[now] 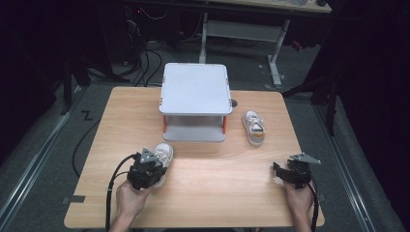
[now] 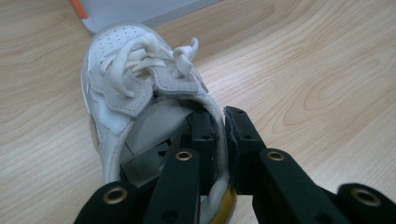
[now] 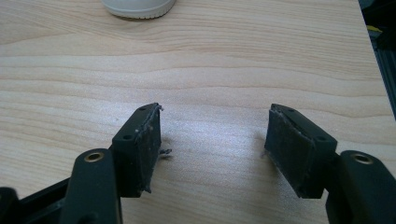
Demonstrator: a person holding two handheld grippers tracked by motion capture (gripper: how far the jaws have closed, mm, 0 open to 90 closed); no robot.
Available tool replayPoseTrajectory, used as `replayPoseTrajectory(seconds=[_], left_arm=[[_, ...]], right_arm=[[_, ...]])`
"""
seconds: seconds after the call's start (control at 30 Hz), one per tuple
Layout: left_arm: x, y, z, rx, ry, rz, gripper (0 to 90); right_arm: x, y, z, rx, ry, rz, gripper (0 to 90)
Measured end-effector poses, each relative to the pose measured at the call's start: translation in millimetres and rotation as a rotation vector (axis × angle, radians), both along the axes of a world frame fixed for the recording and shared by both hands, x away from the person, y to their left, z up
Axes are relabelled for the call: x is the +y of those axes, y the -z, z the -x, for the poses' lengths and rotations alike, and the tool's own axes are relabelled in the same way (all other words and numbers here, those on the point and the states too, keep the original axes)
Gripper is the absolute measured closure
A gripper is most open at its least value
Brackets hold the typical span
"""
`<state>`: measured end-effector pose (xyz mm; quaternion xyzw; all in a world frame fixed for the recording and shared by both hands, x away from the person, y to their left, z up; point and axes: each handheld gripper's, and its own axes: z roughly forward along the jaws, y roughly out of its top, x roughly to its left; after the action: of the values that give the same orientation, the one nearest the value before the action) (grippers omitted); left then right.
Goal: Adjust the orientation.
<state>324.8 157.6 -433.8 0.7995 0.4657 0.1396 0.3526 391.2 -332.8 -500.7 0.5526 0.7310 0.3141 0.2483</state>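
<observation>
A small white lace-up shoe point(image 1: 165, 152) lies on the wooden table point(image 1: 217, 198), in front of the stand's left leg. My left gripper point(image 1: 154, 163) is shut on it. In the left gripper view one jaw sits inside the shoe point(image 2: 121, 84) and the other outside, with my left gripper point(image 2: 219, 126) pinching the side wall near the heel. My right gripper point(image 1: 277, 173) rests near the table's right front corner. In the right gripper view my right gripper point(image 3: 212, 135) stands open, with bare wood between its pads. A second white shoe point(image 1: 253, 126) lies to the right of the stand.
A white two-tier stand point(image 1: 195, 89) with orange posts stands at the table's far middle. The second shoe's toe point(image 3: 137, 5) lies ahead of the right jaws. Dark floor, cables and a desk frame surround the table.
</observation>
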Motion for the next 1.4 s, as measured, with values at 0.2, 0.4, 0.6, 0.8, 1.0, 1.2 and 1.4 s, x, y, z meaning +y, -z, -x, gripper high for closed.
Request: replayPoseTrajectory(seconds=[0.2,0.4,0.6,0.8,1.0,1.2,1.4], left_arm=[[-11.7,-5.8,-3.2,-0.015,0.018,0.035,82.9],[-25.4,-8.1,-7.8,-0.015,0.040,0.043,82.8],[-48.0,-10.9,-14.3,-0.012,0.072,0.032,82.8],[-67.7,-9.9,-20.2,-0.002,0.095,0.028,82.5],[-85.0,-7.2,-21.8,-0.003,0.104,0.018,82.2],[-100.4,-3.9,-24.6,0.011,0.108,0.005,82.1],[-112.7,1.1,-28.2,0.021,0.117,-0.005,81.7]], right_arm=[[0.0,0.0,0.0,0.000,0.000,-0.001,35.8],[-0.1,0.0,0.0,0.001,0.001,-0.001,35.8],[0.0,0.0,0.0,0.000,0.000,0.000,35.8],[0.0,0.0,0.0,0.000,0.000,0.000,35.8],[0.0,0.0,0.0,0.000,0.000,-0.001,35.8],[0.0,0.0,0.0,0.000,0.000,-0.001,35.8],[-0.1,0.0,0.0,0.000,0.000,-0.001,35.8]])
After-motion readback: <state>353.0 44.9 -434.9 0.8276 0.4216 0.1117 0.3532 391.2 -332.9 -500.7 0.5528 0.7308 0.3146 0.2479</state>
